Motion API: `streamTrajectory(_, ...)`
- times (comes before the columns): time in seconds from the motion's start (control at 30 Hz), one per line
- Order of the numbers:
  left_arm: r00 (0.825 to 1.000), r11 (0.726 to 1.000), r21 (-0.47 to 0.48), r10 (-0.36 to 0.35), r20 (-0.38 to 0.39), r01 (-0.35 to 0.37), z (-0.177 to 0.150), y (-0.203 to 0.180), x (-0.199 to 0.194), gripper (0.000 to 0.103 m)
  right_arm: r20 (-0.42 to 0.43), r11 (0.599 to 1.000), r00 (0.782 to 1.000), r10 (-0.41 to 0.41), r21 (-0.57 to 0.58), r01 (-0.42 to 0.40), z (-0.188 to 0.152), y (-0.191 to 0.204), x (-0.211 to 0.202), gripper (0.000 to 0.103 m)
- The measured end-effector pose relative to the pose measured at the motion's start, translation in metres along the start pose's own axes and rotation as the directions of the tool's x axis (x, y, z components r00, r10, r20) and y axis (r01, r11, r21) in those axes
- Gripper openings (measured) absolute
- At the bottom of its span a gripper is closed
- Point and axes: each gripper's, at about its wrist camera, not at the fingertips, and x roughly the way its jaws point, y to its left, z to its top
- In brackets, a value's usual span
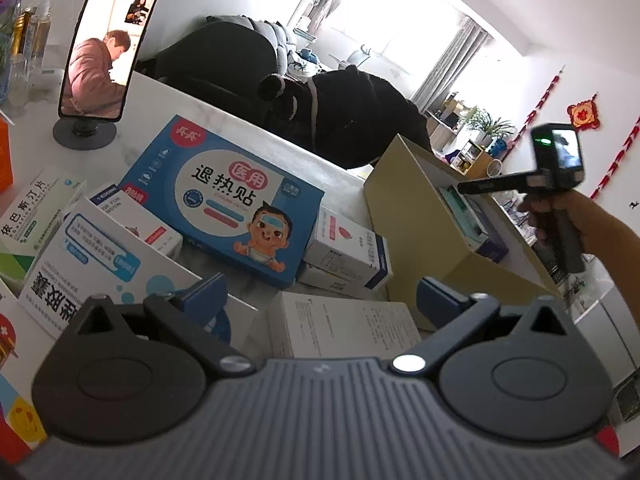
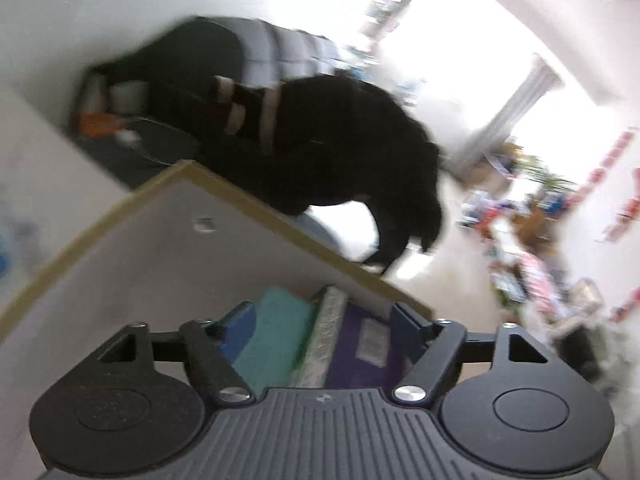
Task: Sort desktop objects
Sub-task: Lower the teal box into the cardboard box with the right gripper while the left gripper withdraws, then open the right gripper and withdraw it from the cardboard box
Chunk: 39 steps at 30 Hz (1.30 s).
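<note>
Tan cardboard: an open box (image 1: 404, 216) sits at the right of the white surface (image 1: 224, 112), with a teal pack (image 1: 460, 216) and a purple pack (image 2: 360, 352) already lying inside. The loose medicine boxes are piled left of it: the large blue fever-patch box (image 1: 224, 196) on top, a white carton (image 1: 352, 248) just beside the tan wall, a flat white box (image 1: 344, 328) nearest the left gripper (image 1: 320, 300), and a white-and-blue carton (image 1: 112, 272) at far left.

Left gripper: fingers spread wide, nothing between them, held low over the flat white box. Right gripper (image 2: 324, 320): fingers spread wide over the teal and purple packs; the view is motion-blurred and I see no contact with either pack. The left view shows a hand (image 1: 560, 216) holding it above the box.

Judgement: sorting partly along; several boxes lie outside the tan box. Whether the right is leaving a dropped pack or reaching in, the pictures do not settle.

For a clean pick with the left: straddle the flat white box across its narrow side, come down level, and close on the card edges, not the flap. Keep clear of the fever-patch box overhanging the pile; nudging it could shift the stack.
</note>
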Motion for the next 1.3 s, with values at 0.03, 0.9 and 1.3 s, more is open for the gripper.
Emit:
streamTrajectory(0.03, 1.0, 1.0, 0.0, -0.001, 0.0, 0.001, 0.0, 0.0, 0.0, 0.102, 0.012, 0.999, 0.999, 0.048, -0.024, -0.048, -0.004, -0.003, -0.007, 0.082)
streamTrajectory(0.9, 1.0, 1.0, -0.006, -0.006, -0.003, 0.006, 0.0, -0.003, 0.001, 0.103, 0.024, 0.877, 1.0, 0.008, -0.481, 0.005, -0.061, 0.024, 0.003, 0.085)
streamTrajectory(1.3, 0.995, 0.992, 0.08, 0.092, 0.029, -0.094, 0.015, 0.002, -0.011, 0.103, 0.191, 0.976, 0.981, 0.027, -0.215, 0.015, -0.066, 0.003, -0.052, 0.098)
